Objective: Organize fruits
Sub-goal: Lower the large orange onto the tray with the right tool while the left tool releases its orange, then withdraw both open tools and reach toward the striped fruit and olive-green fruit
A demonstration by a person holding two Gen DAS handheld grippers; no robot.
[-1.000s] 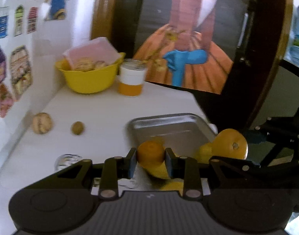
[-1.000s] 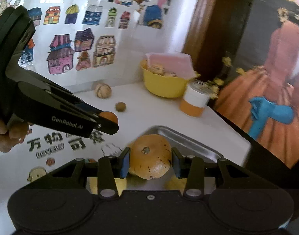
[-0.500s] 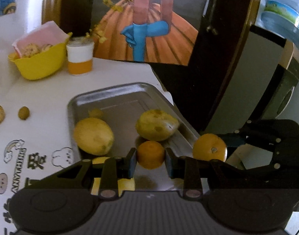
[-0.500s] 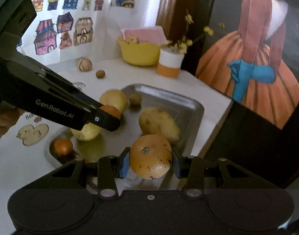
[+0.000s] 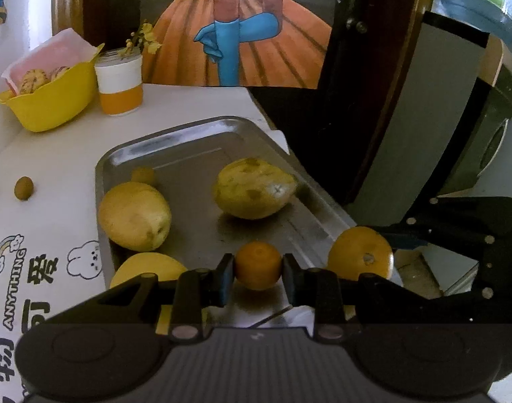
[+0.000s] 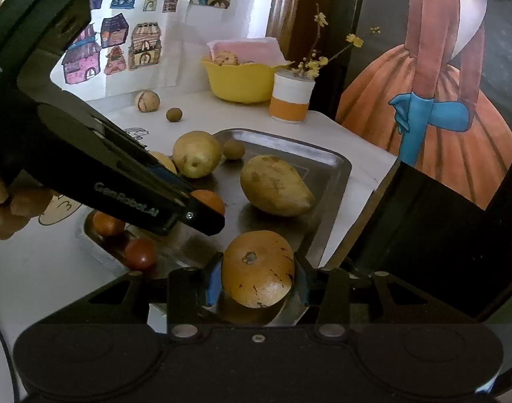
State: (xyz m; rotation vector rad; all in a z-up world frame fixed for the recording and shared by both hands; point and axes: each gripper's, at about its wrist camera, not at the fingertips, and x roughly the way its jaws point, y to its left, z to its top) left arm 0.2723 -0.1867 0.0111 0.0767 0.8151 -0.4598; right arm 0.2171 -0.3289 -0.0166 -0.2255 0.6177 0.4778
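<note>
Both claws loaded: left claw (image 5: 258, 270) grips small orange (image 5: 258, 264), right claw (image 6: 257, 270) grips big orange (image 6: 258, 268), both over tray (image 6: 336, 181) at frame bottom. Several fruits already in; two nuts (image 6: 174, 114) w/o placing on bench upper left.

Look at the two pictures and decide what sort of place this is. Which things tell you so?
Probably a room in a home. A white table with cartoon print holds a metal tray of fruit and a yellow bowl of snacks; children's house drawings hang on the wall.
</note>
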